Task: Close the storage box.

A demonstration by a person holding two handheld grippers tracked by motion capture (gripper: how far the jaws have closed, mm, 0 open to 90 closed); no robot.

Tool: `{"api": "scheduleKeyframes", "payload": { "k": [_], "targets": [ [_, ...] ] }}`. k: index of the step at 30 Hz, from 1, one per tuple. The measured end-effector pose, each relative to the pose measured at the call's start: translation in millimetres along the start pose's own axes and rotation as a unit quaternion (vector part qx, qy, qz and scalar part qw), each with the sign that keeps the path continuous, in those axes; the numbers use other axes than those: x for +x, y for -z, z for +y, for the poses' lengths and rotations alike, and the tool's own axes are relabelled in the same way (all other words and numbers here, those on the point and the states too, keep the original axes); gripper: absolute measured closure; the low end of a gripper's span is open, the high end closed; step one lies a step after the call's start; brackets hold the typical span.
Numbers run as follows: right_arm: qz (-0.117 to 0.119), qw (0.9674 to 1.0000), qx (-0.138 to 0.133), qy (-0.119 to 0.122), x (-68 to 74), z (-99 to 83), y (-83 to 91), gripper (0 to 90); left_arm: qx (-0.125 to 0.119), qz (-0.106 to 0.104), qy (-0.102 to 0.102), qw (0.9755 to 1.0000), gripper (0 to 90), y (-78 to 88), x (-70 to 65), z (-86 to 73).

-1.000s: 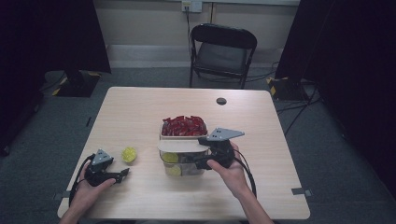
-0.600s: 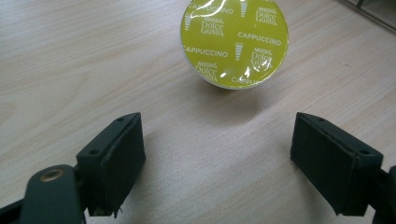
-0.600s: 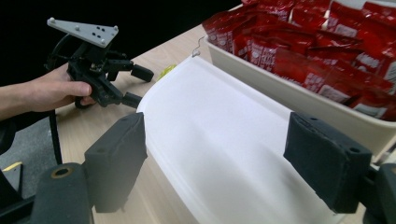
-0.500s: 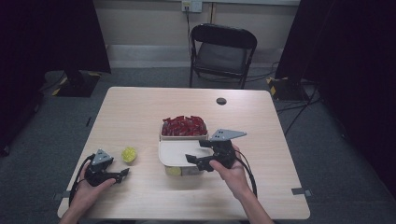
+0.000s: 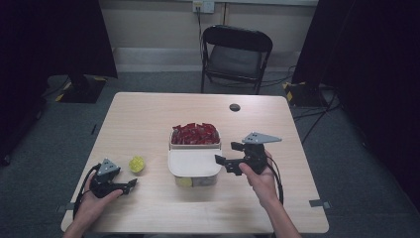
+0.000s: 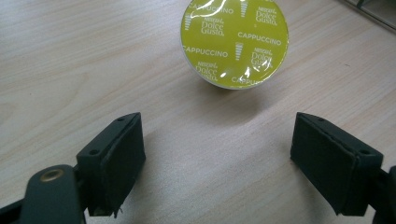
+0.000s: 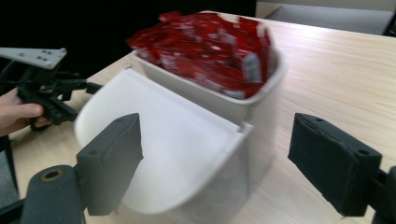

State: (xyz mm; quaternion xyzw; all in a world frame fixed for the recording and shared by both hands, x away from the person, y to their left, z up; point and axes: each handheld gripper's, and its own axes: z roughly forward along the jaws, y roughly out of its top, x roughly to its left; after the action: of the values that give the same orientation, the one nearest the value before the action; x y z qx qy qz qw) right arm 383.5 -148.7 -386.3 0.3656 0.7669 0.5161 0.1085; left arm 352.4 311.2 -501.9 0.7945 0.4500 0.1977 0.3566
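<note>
- High view: our left gripper [image 5: 130, 184] rests at the near left of the table [image 5: 148, 119], jaws spread with nothing between them. The yellow capsule [image 5: 136, 163] lies just beyond it, left of the white bin [image 5: 194, 166].
- Our right gripper [image 5: 224, 163] sits just right of the bin's closed lid [image 5: 193, 161]; its jaws have just been opening, nothing between them. Red packets [image 5: 195, 133] fill the bin's far compartment.
- Left gripper view: jaws stand wide apart over bare wood, the capsule [image 6: 234, 43] ahead, foil top up, touching neither pad.
- Right gripper view: jaws are spread, the bin [image 7: 205, 140] before them, the lid [image 7: 159, 144] untouched, packets [image 7: 210, 46] behind; the left gripper [image 7: 91, 86] shows far left.
</note>
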Motion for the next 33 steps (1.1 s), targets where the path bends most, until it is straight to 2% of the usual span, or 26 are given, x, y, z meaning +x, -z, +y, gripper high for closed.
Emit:
{"api": "scheduleKeyframes", "payload": {
  "k": [2, 6, 8, 9, 17, 21, 26, 27, 28, 31, 33],
  "targets": [
    [-0.007, 1.0000, -0.001, -0.003, -3.1, -1.2, 1.8, 16.2, 0.000, 0.000, 0.000, 1.0000, 17.1, 0.0, 0.0, 0.0],
    [-0.036, 0.9992, 0.004, -0.016, -16.8, -9.6, 9.2, 15.2, 0.001, 0.001, -0.002, 1.0000, 17.1, 0.3, 0.3, -0.1],
    [-0.040, 0.9990, 0.006, -0.019, -19.6, -11.8, 10.6, 15.2, 0.002, 0.001, -0.003, 1.0000, 17.1, 0.3, 0.4, -0.1],
    [-0.049, 0.9985, 0.011, -0.023, -25.3, -16.2, 13.0, 15.2, 0.001, 0.001, -0.003, 1.0000, 17.1, 0.3, 0.3, -0.1],
    [-0.071, 0.9967, 0.014, -0.035, -38.3, -28.4, 23.8, 15.3, 0.000, 0.001, -0.001, 1.0000, 17.1, 0.1, 0.1, -0.1],
    [-0.084, 0.9952, 0.015, -0.047, -47.2, -36.8, 29.5, 15.2, 0.000, 0.001, -0.001, 1.0000, 17.1, 0.1, 0.0, -0.1],
    [-0.106, 0.9925, 0.029, -0.053, -55.4, -46.4, 31.6, 15.2, 0.001, 0.002, -0.002, 1.0000, 17.0, 0.4, 0.2, -0.1],
    [-0.121, 0.9904, 0.039, -0.055, -61.8, -52.3, 33.5, 15.2, 0.001, 0.002, -0.002, 1.0000, 17.0, 0.4, 0.2, -0.2],
    [-0.121, 0.9904, 0.039, -0.055, -61.8, -52.3, 33.5, 15.2, 0.001, 0.002, -0.002, 1.0000, 17.0, 0.4, 0.2, -0.2],
    [-0.147, 0.9852, 0.064, -0.061, -74.8, -63.2, 38.2, 15.3, 0.001, 0.002, -0.002, 1.0000, 17.0, 0.4, 0.2, -0.2],
    [-0.163, 0.9821, 0.069, -0.065, -80.8, -68.3, 41.5, 15.3, 0.001, 0.002, -0.002, 1.0000, 17.0, 0.4, 0.2, -0.2]
  ]
}}
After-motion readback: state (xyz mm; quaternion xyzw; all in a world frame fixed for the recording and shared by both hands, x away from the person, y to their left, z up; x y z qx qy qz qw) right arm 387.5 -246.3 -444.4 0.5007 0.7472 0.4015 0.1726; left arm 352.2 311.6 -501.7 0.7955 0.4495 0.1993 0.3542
